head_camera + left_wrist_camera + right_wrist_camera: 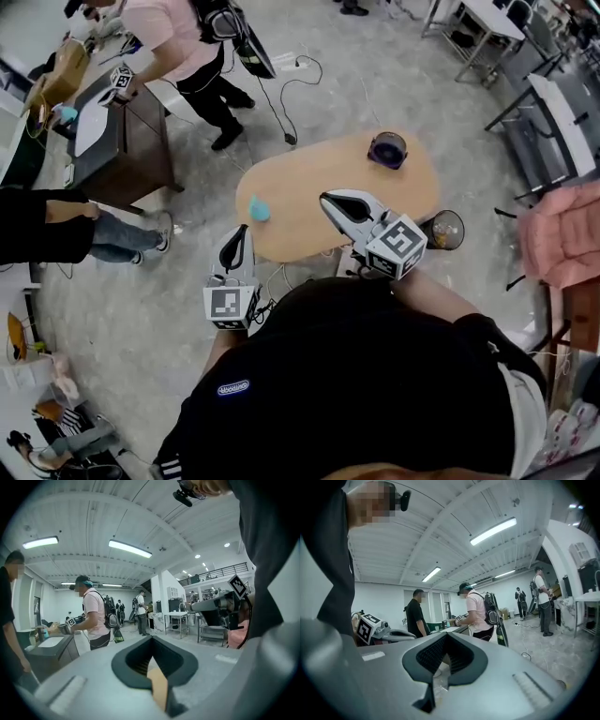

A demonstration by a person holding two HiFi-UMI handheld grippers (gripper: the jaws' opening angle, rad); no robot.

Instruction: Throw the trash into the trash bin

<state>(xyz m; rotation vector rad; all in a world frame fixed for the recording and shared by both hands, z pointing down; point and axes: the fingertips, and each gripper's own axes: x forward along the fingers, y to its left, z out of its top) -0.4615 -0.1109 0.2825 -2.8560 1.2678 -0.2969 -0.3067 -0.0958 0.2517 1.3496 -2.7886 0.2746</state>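
Both claws are seen shut, with nothing between the jaws. The left gripper (240, 234) is held just off the near-left edge of the table (309, 239), the right gripper (330, 201) over its near part. A teal crumpled lump (258, 209), judged to be the trash, lies on the table at the left edge, so it is not binned. A purple-lined bin (387, 150) stands at the far edge, and a second round container (443, 230) is seen beside the right edge. Nothing is placed between lump and bin. People (178, 42) are working at a dark cabinet (122, 141) well apart.
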